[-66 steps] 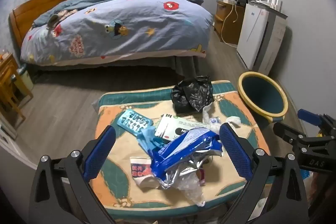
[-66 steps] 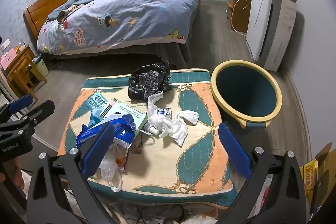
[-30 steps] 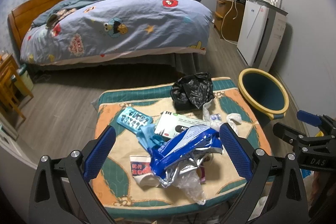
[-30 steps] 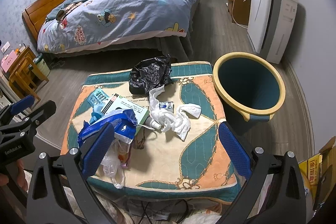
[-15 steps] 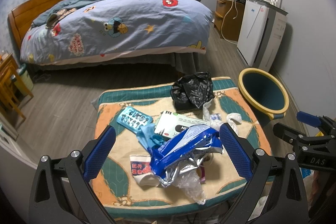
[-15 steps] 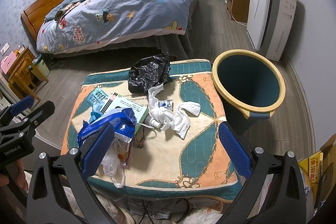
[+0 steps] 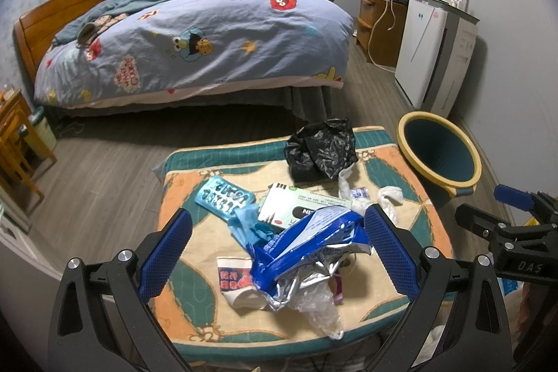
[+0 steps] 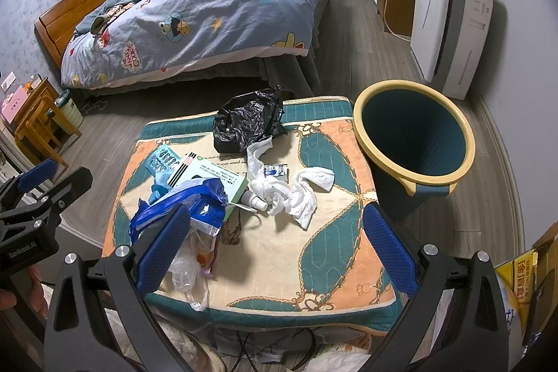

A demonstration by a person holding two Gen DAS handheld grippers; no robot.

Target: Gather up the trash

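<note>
The left gripper (image 7: pixel 277 246) hovers over the near left part of the desk (image 8: pixel 334 253) with its jaws spread wide and nothing between them. The right gripper (image 8: pixel 275 241) hangs above the near edge, likewise wide apart and empty. The trash lies in a heap on the padded desk: a blue foil wrapper (image 7: pixel 310 239) on clear plastic at the near left corner, a green-and-white box (image 8: pixel 216 178) and a blister pack (image 7: pixel 225 197) behind it, crumpled white tissues (image 8: pixel 289 187) near the middle, and a black plastic bag (image 8: pixel 247 122) at the far edge. A teal bin with a yellow rim (image 8: pixel 415 135) stands on the floor just beside the desk's right edge.
</note>
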